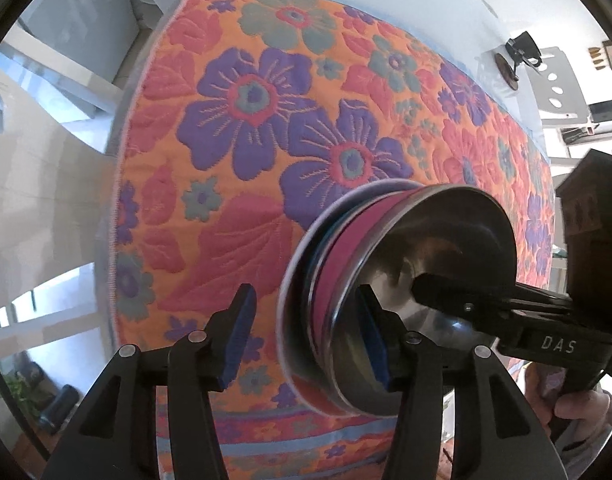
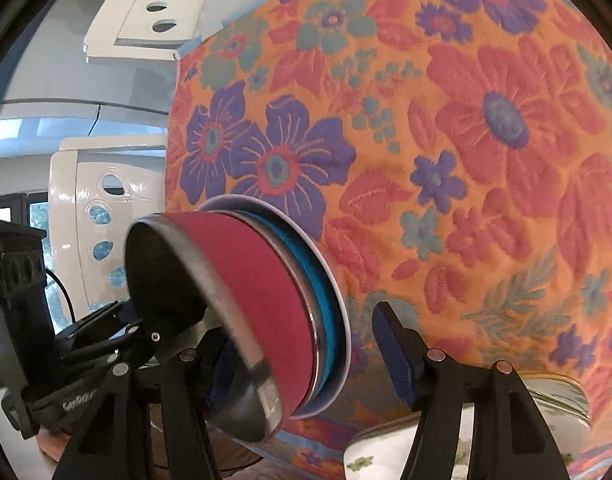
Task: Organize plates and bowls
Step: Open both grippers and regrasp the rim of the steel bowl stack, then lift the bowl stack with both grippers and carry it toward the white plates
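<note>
On the floral tablecloth (image 1: 233, 128) stands a stack: a white plate (image 1: 289, 276) at the bottom, a blue bowl (image 2: 320, 280) on it, and a steel bowl with a maroon outer wall (image 2: 257, 280) on top. My left gripper (image 1: 306, 300) straddles the stack's near rim; one blue pad is inside the steel bowl (image 1: 438, 236) and the other stands clear outside the plate, so it is open. My right gripper (image 2: 301, 328) straddles the opposite rim the same way, with its outer pad apart from the plate; it is open too. One of its fingers (image 1: 438, 294) reaches into the bowl.
Several white plates with a green flower print (image 2: 446, 444) lie at the table's near edge, to the right in the right wrist view. White plastic chairs (image 2: 137, 12) stand beyond the far edge of the table. A person's hand (image 1: 578, 412) holds the right gripper's handle.
</note>
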Available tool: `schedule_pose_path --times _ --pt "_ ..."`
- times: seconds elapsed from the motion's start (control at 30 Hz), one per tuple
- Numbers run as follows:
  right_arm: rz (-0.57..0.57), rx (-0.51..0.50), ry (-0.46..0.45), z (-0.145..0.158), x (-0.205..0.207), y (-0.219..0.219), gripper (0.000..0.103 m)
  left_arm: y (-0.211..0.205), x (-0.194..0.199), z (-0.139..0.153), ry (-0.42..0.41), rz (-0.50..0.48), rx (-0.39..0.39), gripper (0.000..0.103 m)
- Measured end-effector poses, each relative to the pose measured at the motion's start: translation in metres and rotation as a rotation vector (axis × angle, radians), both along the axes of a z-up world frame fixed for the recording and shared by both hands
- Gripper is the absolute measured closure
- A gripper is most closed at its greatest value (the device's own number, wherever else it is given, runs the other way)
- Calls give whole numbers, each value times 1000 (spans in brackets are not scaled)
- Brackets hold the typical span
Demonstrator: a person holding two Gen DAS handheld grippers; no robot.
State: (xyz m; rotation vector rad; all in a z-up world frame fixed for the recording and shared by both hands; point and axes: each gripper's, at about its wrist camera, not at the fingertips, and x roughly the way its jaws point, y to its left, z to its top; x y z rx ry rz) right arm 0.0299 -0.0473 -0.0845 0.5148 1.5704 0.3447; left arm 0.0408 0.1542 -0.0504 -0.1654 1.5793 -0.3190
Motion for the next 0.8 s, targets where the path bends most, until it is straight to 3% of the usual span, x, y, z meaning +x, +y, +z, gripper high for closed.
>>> schedule_pose_path --times 0.4,0.53,0.8 --pt "-73 132 -27 -21 -2 -2 47 -9 -6 -14 -6 18 -100 54" --pt "-128 170 -35 -25 -7 -11 45 -12 -7 -12 -35 22 -83 53" --pt "-122 163 -78 -21 -12 -12 46 -17 -9 -9 -57 11 -66 55"
